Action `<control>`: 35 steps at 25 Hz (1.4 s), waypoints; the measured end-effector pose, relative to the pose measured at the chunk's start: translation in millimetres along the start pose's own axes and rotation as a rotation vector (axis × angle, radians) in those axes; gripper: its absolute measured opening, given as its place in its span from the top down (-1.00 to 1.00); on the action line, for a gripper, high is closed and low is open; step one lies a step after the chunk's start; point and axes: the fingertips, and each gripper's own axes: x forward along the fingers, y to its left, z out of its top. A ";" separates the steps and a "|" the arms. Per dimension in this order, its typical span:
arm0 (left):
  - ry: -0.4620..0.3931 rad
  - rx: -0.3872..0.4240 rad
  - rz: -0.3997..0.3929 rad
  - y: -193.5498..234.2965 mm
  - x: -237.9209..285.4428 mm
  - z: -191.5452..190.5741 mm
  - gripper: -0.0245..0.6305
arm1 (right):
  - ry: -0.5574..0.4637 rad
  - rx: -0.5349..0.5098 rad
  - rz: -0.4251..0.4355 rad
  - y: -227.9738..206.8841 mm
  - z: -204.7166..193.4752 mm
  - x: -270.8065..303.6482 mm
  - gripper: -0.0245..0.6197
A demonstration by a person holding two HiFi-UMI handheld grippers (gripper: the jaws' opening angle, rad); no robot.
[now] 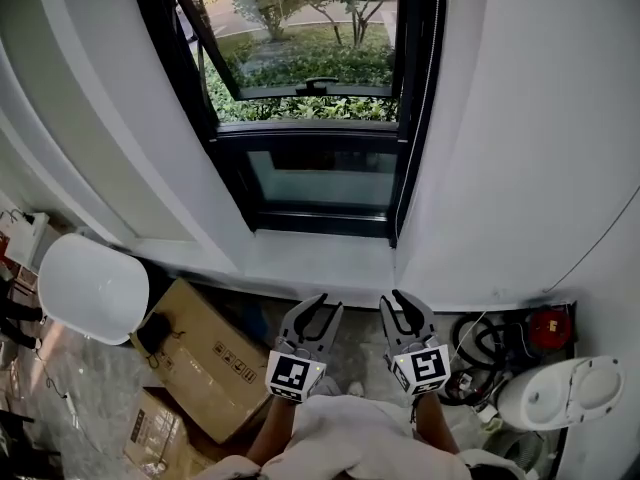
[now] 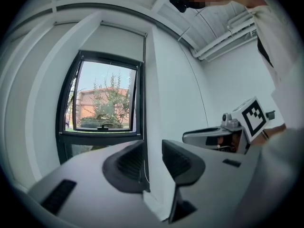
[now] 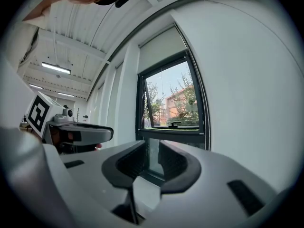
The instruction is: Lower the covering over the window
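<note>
A black-framed window is set in the white wall, its upper sash tilted open onto trees. A pale roller blind covers only the top strip of the window; it also shows in the right gripper view as the blind. A thin cord hangs along the frame's right side. My left gripper and right gripper are side by side below the sill, well short of the window. Both point at it. The left gripper and the right gripper each stand open with nothing between the jaws.
On the floor at the left lie a white hard hat and cardboard boxes. At the right are coiled cables, a red object and a white appliance. White walls flank the window recess.
</note>
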 end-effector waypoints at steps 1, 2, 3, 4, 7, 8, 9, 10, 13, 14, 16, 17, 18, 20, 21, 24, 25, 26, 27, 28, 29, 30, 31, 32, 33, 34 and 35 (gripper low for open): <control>0.002 0.001 -0.001 2.3 3.9 -0.3 0.55 | 0.000 0.002 0.000 -2.0 -0.2 3.5 0.69; 0.003 0.003 -0.001 5.0 8.2 -0.3 0.55 | 0.002 0.005 -0.002 -4.5 -0.6 7.1 0.69; 0.003 0.004 -0.003 7.7 12.7 -0.5 0.55 | 0.005 0.007 -0.005 -7.0 -1.0 10.8 0.69; 0.003 0.006 -0.005 10.4 17.3 -0.9 0.55 | 0.006 0.008 -0.008 -9.6 -1.3 14.6 0.69; 0.002 0.004 -0.020 18.2 31.2 -3.0 0.55 | 0.011 0.006 -0.021 -17.4 -2.4 26.9 0.69; 0.001 0.003 -0.027 21.1 35.8 -3.9 0.55 | 0.012 0.006 -0.026 -20.1 -2.8 31.7 0.69; 0.000 0.004 -0.033 24.6 40.4 -4.8 0.55 | 0.012 0.006 -0.032 -22.6 -3.4 37.0 0.69; -0.001 0.005 -0.039 28.9 44.8 -5.8 0.55 | 0.012 0.005 -0.037 -24.7 -3.9 42.9 0.69; 0.002 0.002 -0.056 45.0 57.9 -10.3 0.55 | 0.011 0.002 -0.052 -28.6 -3.8 62.9 0.68; 0.004 0.000 -0.064 50.7 62.4 -12.1 0.55 | 0.010 0.001 -0.058 -29.7 -3.6 70.0 0.68; 0.008 0.000 -0.079 62.0 71.6 -14.6 0.55 | 0.010 0.003 -0.069 -32.1 -3.3 84.5 0.69; 0.008 0.001 -0.086 67.6 76.0 -15.3 0.55 | 0.010 0.003 -0.075 -33.4 -3.4 91.7 0.69; 0.009 0.002 -0.092 73.2 80.3 -15.8 0.55 | 0.010 0.003 -0.080 -34.8 -3.7 98.9 0.69; 0.009 0.003 -0.101 84.4 87.9 -16.2 0.55 | 0.010 0.005 -0.089 -36.9 -3.8 112.9 0.68; 0.009 0.002 -0.104 90.0 91.2 -16.4 0.55 | 0.010 0.005 -0.092 -37.4 -3.5 119.5 0.69; 0.008 0.004 -0.111 107.6 101.5 -17.3 0.55 | 0.008 0.005 -0.098 -39.0 -2.2 139.1 0.69; 0.006 0.005 -0.113 113.4 105.4 -17.6 0.55 | 0.008 0.004 -0.101 -40.0 -2.1 145.5 0.69; 0.003 0.005 -0.115 119.0 109.2 -17.7 0.56 | 0.010 0.004 -0.106 -41.1 -2.1 151.4 0.69; 0.001 0.006 -0.118 124.1 112.8 -18.1 0.56 | 0.011 0.004 -0.110 -42.2 -2.3 157.1 0.69; 0.003 0.005 -0.122 128.8 116.5 -19.0 0.56 | 0.012 0.004 -0.115 -43.6 -2.3 162.6 0.69; 0.005 0.004 -0.127 133.2 120.3 -19.7 0.56 | 0.013 0.003 -0.121 -45.1 -1.9 168.1 0.69; 0.006 0.003 -0.133 137.3 123.9 -20.1 0.56 | 0.013 0.001 -0.126 -46.7 -1.2 173.2 0.69; 0.006 0.003 -0.138 141.0 127.1 -20.0 0.56 | 0.012 -0.001 -0.131 -48.1 0.0 177.9 0.69; 0.005 0.002 -0.142 144.5 130.0 -19.6 0.56 | 0.012 -0.004 -0.135 -49.3 1.4 182.3 0.69; 0.004 0.003 -0.146 148.0 132.8 -19.3 0.56 | 0.012 -0.006 -0.140 -50.4 2.8 186.6 0.69; 0.003 0.002 -0.150 151.9 135.8 -19.0 0.56 | 0.012 -0.009 -0.143 -51.3 3.9 191.3 0.69; 0.002 0.001 -0.153 156.4 138.8 -18.8 0.56 | 0.014 -0.012 -0.148 -52.1 4.8 196.2 0.69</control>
